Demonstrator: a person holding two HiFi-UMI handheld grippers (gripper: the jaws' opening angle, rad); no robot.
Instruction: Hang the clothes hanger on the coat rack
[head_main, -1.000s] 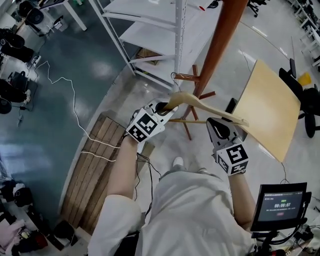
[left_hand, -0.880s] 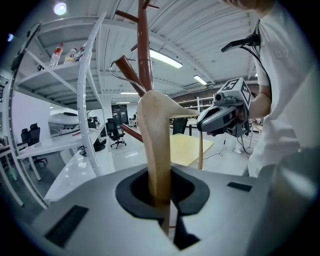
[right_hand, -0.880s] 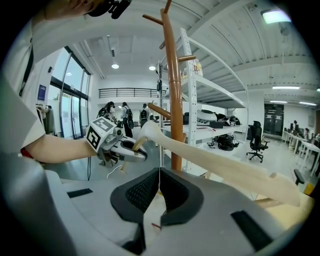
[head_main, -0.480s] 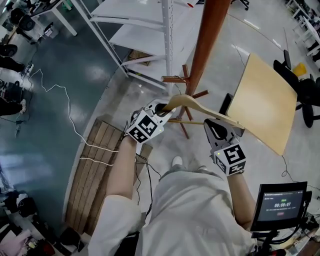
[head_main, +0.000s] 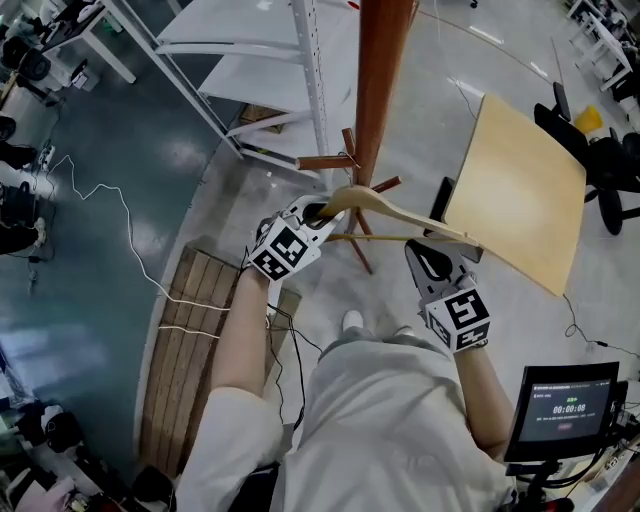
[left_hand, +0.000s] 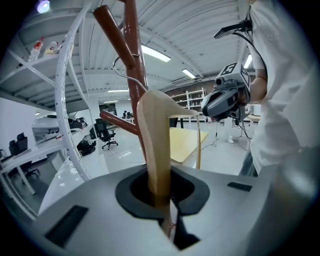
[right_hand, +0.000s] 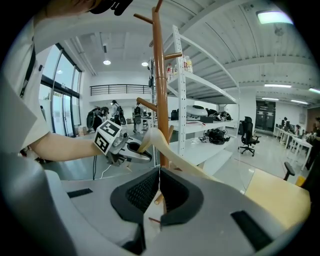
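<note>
The left claw (left_hand: 161, 197) is clamped on 1 end of the wooden clothes hanger (head_main: 385, 205), and the hanger's pale arm stands up between its jaws in the left gripper view. The right claw (right_hand: 159, 192) grips the opposite end. Its jaws stand almost together, with the hanger's tip and thin lower bar in the narrow slot between them.

In the head view the hanger stretches between the 2 claws, up in the air, just in front of the brown coat rack (head_main: 383, 70). Its crest lies near 2 short pegs (head_main: 322, 161) low on the pole. The hanger's metal hook (left_hand: 115, 65) rises beside the pole in the left gripper view; I cannot tell whether it touches a peg.

Behind the rack stands a white shelf unit (head_main: 255, 65). To the right a pale wooden board (head_main: 515, 190) lies tilted, with a black office chair (head_main: 610, 170) past it. On the floor at left lie a wooden pallet (head_main: 190, 350) and a white cable (head_main: 130, 225). A small monitor (head_main: 563, 405) sits at lower right, beside the person's white shirt (head_main: 390, 420).
</note>
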